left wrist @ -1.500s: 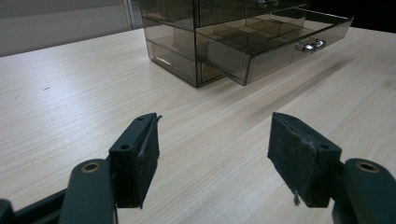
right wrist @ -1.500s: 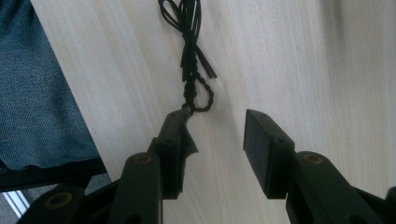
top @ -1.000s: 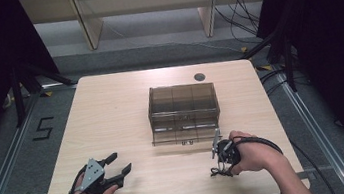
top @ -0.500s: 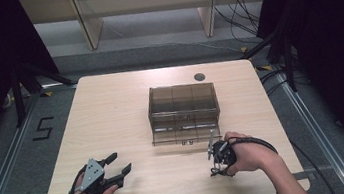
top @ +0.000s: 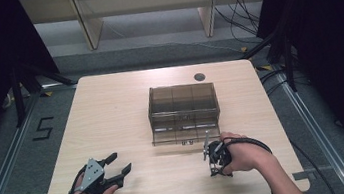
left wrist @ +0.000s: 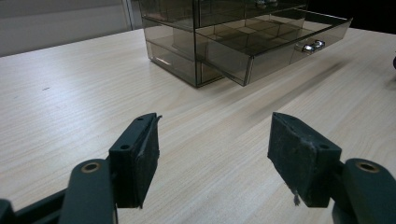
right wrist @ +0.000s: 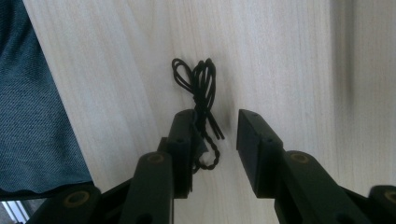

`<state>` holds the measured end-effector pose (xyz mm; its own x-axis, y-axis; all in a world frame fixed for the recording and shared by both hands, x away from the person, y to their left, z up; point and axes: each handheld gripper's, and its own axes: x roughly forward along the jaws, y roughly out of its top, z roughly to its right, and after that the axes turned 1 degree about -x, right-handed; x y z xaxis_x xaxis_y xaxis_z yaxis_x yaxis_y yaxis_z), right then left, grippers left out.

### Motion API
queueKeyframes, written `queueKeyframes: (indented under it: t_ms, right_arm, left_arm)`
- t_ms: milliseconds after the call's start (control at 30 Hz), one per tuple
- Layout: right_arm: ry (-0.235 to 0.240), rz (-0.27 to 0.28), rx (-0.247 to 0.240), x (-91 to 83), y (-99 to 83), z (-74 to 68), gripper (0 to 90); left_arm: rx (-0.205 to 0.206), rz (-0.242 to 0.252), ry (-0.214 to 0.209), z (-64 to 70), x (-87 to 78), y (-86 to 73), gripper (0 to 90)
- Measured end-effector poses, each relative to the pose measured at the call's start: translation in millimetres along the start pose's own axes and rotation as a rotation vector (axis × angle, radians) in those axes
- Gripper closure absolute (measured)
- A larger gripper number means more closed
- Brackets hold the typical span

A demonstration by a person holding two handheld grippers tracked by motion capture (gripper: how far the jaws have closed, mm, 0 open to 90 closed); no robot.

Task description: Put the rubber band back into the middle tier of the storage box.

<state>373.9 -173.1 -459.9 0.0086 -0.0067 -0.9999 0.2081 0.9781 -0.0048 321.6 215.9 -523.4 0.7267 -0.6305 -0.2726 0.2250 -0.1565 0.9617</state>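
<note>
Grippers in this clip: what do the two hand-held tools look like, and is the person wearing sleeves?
Both are black two-jaw tools. The left gripper carries a grey three-cornered plate on top and trails a thin cable; its jaws end in dark, worn rectangular pads. The right gripper has black linkage arms with brass-coloured pivot pins. Both forearms are bare, with no sleeves in the high view.

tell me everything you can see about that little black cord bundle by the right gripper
The black cord bundle is thin cord, looped at one end and twisted at the other. It lies flat on the pale wooden table, near its front edge. The right gripper is open around it, one pad against the twisted end.
</note>
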Motion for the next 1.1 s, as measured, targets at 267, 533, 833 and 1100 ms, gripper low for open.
queueKeyframes:
  t_ms: [267,533,833,1100]
  right_arm:
    - [0.005,-0.005,-0.006,2.4,5.1,1.7,74.1]
    - [0.0,-0.01,0.003,1.5,9.6,3.9,84.6]
    - [0.01,-0.004,0.012,0.6,8.9,4.3,90.0]
    - [0.012,0.006,0.018,-4.9,7.9,4.4,90.0]
  left_arm:
    - [0.0,0.001,-0.001,0.1,-0.2,-0.1,33.2]
    - [-0.001,0.002,-0.003,0.3,-0.1,-0.1,33.2]
    - [-0.002,-0.001,-0.002,0.4,0.0,-0.1,33.2]
    - [0.0,-0.001,-0.003,0.0,0.0,0.0,33.2]
